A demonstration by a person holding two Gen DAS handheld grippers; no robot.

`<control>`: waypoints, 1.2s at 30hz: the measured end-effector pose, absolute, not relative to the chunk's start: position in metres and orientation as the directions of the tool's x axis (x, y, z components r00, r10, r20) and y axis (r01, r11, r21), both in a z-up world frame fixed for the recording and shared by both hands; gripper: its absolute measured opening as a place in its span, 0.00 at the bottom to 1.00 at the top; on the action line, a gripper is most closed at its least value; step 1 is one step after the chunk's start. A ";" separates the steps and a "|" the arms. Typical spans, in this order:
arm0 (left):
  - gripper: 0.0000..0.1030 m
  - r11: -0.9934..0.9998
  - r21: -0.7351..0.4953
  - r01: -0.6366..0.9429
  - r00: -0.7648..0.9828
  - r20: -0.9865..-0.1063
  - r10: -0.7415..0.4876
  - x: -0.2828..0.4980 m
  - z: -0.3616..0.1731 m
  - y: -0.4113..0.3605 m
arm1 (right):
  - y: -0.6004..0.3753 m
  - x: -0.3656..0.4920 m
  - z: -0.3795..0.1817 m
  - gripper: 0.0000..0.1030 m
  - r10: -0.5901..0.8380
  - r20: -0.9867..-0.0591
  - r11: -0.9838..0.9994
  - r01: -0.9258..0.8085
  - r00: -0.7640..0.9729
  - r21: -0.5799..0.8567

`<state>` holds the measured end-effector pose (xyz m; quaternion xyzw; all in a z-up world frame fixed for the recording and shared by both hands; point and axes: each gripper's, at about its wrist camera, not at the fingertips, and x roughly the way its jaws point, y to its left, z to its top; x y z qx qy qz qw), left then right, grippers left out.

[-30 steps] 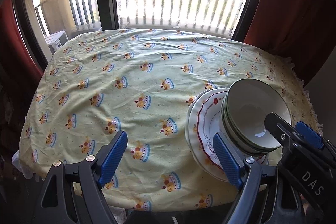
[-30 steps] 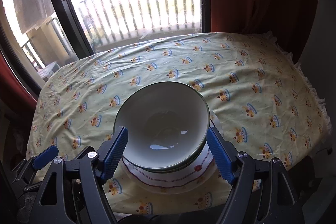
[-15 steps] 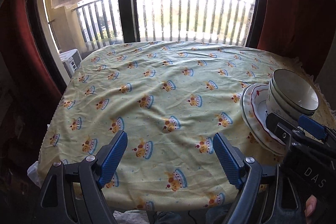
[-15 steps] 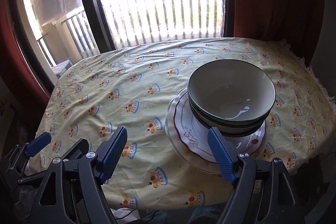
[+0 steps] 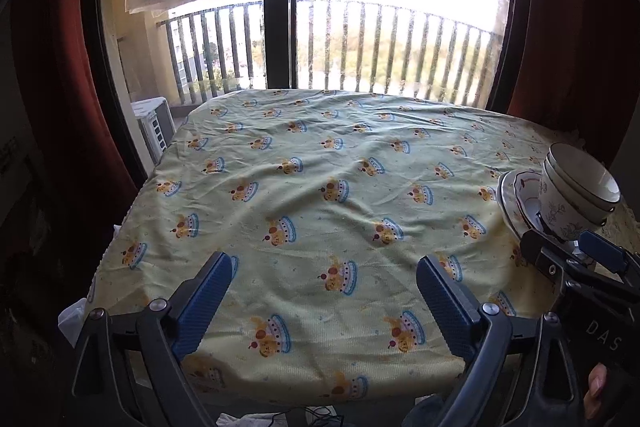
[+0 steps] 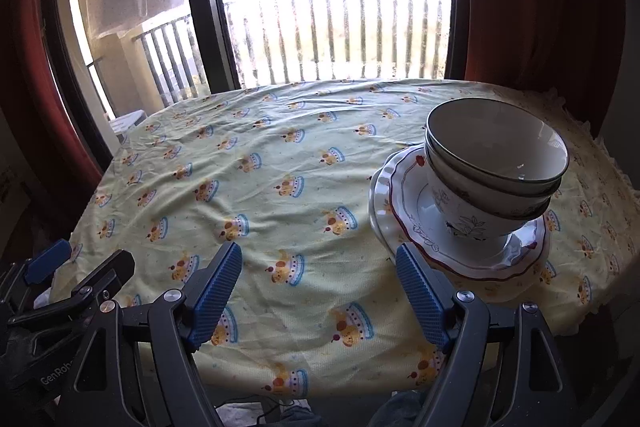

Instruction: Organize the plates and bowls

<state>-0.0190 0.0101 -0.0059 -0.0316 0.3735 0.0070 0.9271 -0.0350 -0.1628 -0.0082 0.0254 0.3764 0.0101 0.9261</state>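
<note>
A stack of bowls [image 6: 496, 167] with green rims stands on stacked plates [image 6: 408, 211], the top plate red-rimmed, at the right of the table. The stack also shows at the far right of the left wrist view: bowls [image 5: 576, 187] on plates [image 5: 516, 203]. My right gripper [image 6: 320, 291] is open and empty, near the table's front edge, left of and below the plates. My left gripper [image 5: 324, 299] is open and empty over the table's front edge. The right gripper's body shows at the lower right of the left wrist view.
The table carries a yellow-green cloth [image 5: 320, 187] printed with crowns. Behind it are a window with a dark frame [image 5: 280, 7], a balcony railing [image 6: 340, 35] and red curtains [image 6: 540, 7] on both sides. The table's front edge is just beneath both grippers.
Both grippers have pulled back toward the front edge and away from the stack. The right gripper, earlier around the bowls, now stands clear to their left. The stack has stayed put.
</note>
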 end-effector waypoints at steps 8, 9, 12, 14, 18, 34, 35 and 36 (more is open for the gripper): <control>0.93 0.997 -0.076 -0.031 0.705 -0.709 -0.032 -0.020 -0.009 0.010 | -0.165 -0.037 -0.009 0.90 0.009 -0.712 0.998 0.036 0.703 0.048; 0.93 0.996 -0.078 -0.031 0.707 -0.707 -0.033 -0.020 -0.008 0.010 | -0.165 -0.037 -0.009 0.90 0.009 -0.711 0.998 0.037 0.703 0.049; 0.94 0.997 -0.077 -0.033 0.712 -0.701 -0.030 -0.021 -0.006 0.009 | -0.165 -0.039 -0.006 0.90 0.001 -0.704 0.998 0.039 0.710 0.040; 0.96 0.997 -0.071 -0.039 0.715 -0.698 -0.022 -0.021 -0.005 0.009 | -0.166 -0.039 -0.004 0.91 -0.002 -0.700 0.998 0.041 0.714 0.039; 0.97 0.997 -0.066 -0.038 0.720 -0.694 -0.019 -0.021 -0.004 0.008 | -0.168 -0.039 -0.005 0.91 -0.001 -0.701 0.998 0.045 0.713 0.044; 1.00 0.997 -0.061 -0.039 0.730 -0.683 -0.013 -0.018 -0.001 0.006 | -0.170 -0.036 -0.003 0.91 -0.006 -0.699 0.998 0.049 0.715 0.042; 1.00 0.997 -0.061 -0.041 0.730 -0.683 -0.012 -0.018 -0.001 0.006 | -0.170 -0.035 -0.003 0.91 -0.005 -0.699 0.998 0.048 0.715 0.042; 1.00 0.997 -0.060 -0.041 0.731 -0.683 -0.011 -0.017 -0.001 0.006 | -0.170 -0.035 -0.003 0.91 -0.004 -0.698 0.998 0.047 0.716 0.043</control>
